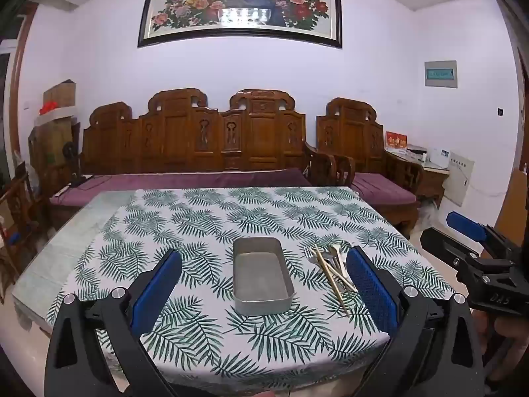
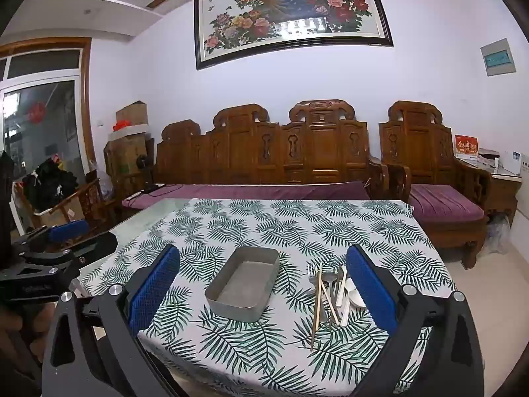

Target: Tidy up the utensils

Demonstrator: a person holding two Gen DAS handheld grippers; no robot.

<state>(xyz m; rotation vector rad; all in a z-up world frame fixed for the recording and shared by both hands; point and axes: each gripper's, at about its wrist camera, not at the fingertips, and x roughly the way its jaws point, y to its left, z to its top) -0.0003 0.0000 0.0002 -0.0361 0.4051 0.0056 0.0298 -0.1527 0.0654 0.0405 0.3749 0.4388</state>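
Note:
An empty grey metal tray [image 1: 263, 306] [image 2: 231, 306] sits on the leaf-print tablecloth. To its right lies a small pile of utensils [image 1: 332, 266] [image 2: 330, 292]: wooden chopsticks, a metal fork, metal spoons and white plastic spoons. My left gripper [image 1: 264, 284] hangs open above the table's near side, its blue pads framing the tray with nothing between them. My right gripper [image 2: 263, 284] is open too, empty, its right pad near the utensil pile. Each gripper also shows at the side of the other's view, the right gripper [image 1: 479, 248] and the left gripper [image 2: 49, 241].
The tablecloth [image 1: 215, 218] covers most of a glass-topped table [image 1: 66, 251], whose bare strip shows at the left. Behind the table stand a carved wooden sofa [image 1: 198, 139] and an armchair [image 2: 429, 165] with purple cushions. Boxes are stacked at the far left.

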